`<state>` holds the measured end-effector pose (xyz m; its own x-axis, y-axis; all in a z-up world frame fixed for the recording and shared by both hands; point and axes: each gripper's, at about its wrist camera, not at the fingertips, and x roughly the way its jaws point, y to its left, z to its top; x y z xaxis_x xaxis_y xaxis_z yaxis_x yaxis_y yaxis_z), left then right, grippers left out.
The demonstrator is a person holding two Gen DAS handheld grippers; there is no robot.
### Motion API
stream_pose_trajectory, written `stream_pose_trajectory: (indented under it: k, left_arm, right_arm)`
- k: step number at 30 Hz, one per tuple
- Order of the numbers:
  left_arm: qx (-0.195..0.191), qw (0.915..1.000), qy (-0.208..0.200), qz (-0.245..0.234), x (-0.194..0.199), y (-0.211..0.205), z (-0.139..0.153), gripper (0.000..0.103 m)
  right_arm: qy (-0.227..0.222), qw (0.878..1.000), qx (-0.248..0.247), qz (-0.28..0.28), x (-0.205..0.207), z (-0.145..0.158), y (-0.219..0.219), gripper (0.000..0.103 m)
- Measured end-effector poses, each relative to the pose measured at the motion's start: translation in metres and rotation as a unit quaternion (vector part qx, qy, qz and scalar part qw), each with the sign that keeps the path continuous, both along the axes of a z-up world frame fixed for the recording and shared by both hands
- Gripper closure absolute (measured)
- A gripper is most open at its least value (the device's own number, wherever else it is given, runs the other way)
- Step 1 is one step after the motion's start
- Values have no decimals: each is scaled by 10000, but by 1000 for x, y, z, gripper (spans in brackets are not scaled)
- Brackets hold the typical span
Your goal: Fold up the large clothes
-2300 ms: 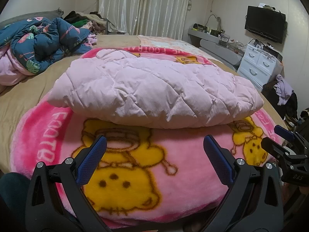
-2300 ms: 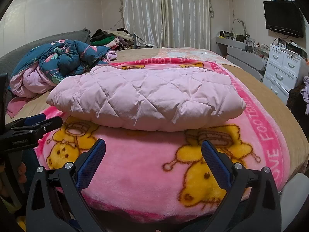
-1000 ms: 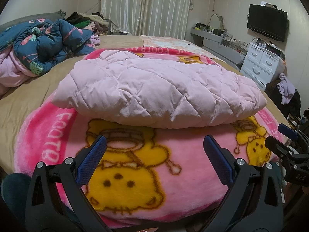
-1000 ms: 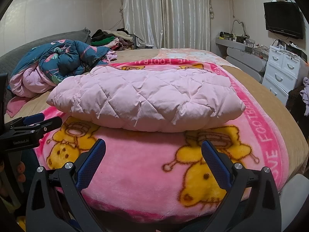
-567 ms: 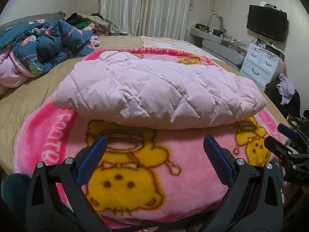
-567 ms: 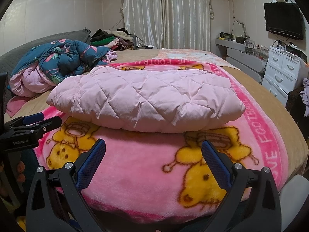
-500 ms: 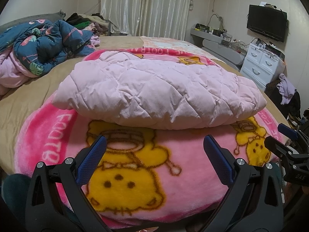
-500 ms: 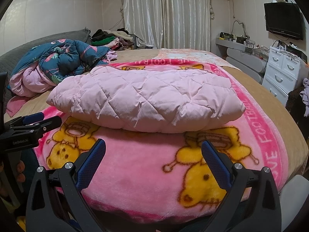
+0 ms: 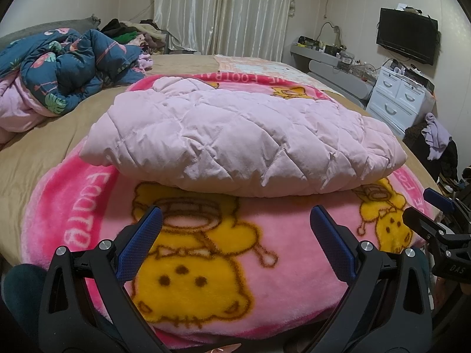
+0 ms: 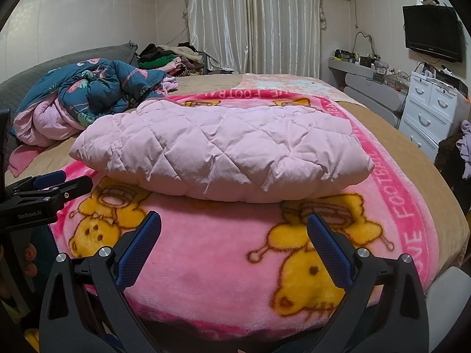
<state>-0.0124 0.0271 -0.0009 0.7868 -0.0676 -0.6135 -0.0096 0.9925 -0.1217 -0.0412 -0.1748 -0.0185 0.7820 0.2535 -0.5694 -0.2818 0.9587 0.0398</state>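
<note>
A pale pink quilted jacket (image 9: 241, 144) lies folded into a thick bundle on a pink cartoon blanket (image 9: 206, 267) on the bed; it also shows in the right wrist view (image 10: 223, 153). My left gripper (image 9: 235, 226) is open and empty, held near the bed's front edge, short of the jacket. My right gripper (image 10: 234, 229) is open and empty, also short of the jacket. The right gripper shows at the right edge of the left wrist view (image 9: 429, 214). The left gripper shows at the left edge of the right wrist view (image 10: 61, 184).
A crumpled blue flowered duvet (image 9: 67, 67) lies at the bed's left. A pile of clothes (image 10: 170, 56) sits at the far end by the curtains. White drawers (image 9: 400, 100), a grey shelf and a wall TV (image 9: 407, 38) stand to the right.
Both grippers stay open and nearly still. The left wrist view has drifted very slightly; the jacket has not moved.
</note>
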Motion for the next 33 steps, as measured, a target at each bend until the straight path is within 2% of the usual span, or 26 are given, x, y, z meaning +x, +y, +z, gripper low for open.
stream_pose_trajectory:
  k: [12, 17, 21, 23, 25, 27, 29, 30, 31, 32, 33]
  left_arm:
    - [152, 9998, 105, 44, 2, 3, -6, 9]
    - [-24, 9998, 193, -80, 2, 6, -10, 9]
    - [-196, 9989, 407, -115, 5, 18, -18, 9]
    - [-187, 9985, 507, 96, 12, 36, -23, 9]
    - [-127, 9967, 596, 531, 25, 69, -23, 9]
    - [-93, 9929, 627, 1006, 37, 109, -19, 9]
    - [-24, 9861, 648, 1530, 51, 158, -13, 9]
    - [30, 9815, 654, 1799, 56, 181, -12, 9]
    - [89, 9716, 721, 2251, 64, 218, -9, 9]
    - [34, 9671, 746, 2430, 68, 240, -8, 9]
    - [-52, 9606, 787, 2667, 74, 269, -8, 9]
  right_arm:
    - [-33, 9999, -135, -47, 2, -1, 1, 4]
    - [-48, 9998, -130, -145, 1, -3, -3, 4]
    - [-44, 9990, -40, -441, 2, -4, -22, 4]
    - [-13, 9972, 32, -748, 5, -6, -43, 4]
    - [73, 9920, 155, -1253, 11, -11, -81, 4]
    - [133, 9792, 187, -2017, 17, -20, -134, 4]
    - [258, 9559, 68, -2925, 21, -33, -194, 4]
    - [303, 9351, 18, -3531, 20, -44, -237, 4]
    - [373, 9166, -83, -3979, 18, -53, -269, 4]
    - [562, 8853, -320, -4605, 16, -67, -313, 4]
    - [672, 8678, -392, -4908, 13, -76, -342, 4]
